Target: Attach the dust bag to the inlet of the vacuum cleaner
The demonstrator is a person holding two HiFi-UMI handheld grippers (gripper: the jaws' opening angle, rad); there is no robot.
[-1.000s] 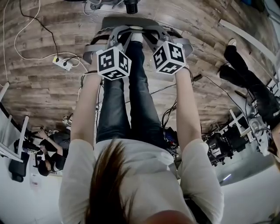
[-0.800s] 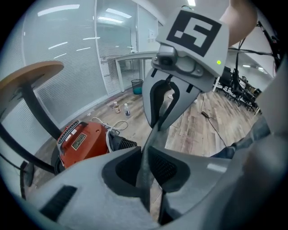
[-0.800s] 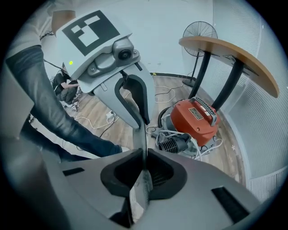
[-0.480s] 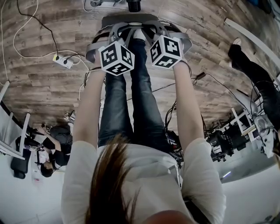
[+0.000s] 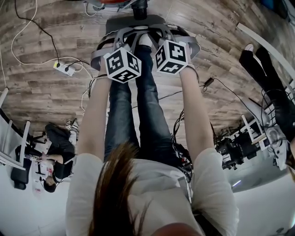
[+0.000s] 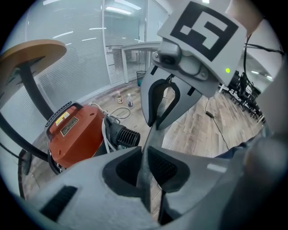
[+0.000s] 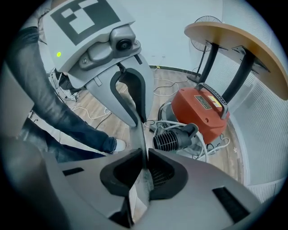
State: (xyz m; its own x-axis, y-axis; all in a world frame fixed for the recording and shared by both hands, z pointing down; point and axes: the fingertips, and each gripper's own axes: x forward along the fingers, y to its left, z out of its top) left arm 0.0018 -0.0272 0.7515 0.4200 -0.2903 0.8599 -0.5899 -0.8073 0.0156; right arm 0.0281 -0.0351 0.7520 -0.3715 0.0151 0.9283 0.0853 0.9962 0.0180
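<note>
In the head view a grey dust bag (image 5: 138,24) hangs stretched between my two grippers above the floor. The left gripper (image 5: 125,38) pinches a fold of the bag (image 6: 145,175). The right gripper (image 5: 162,35) also has bag fabric (image 7: 140,179) between its pads; its jaws have just been opening slightly, but the pads still touch the cloth. The orange vacuum cleaner (image 6: 74,134) stands on the floor just beyond, and its black grilled inlet (image 7: 173,137) faces the bag. In the head view only that inlet (image 5: 139,8) shows, at the top edge.
A round wooden table (image 7: 234,36) on black legs stands over the vacuum. A power strip (image 5: 64,68) and white cables lie at the left. Another person's legs (image 5: 262,78) and dark equipment (image 5: 235,150) are at the right. Small bottles (image 6: 124,98) stand by the wall.
Both grippers have sunk with the bag and slid up the picture towards the vacuum. A sliver of its orange body now shows at the top edge.
</note>
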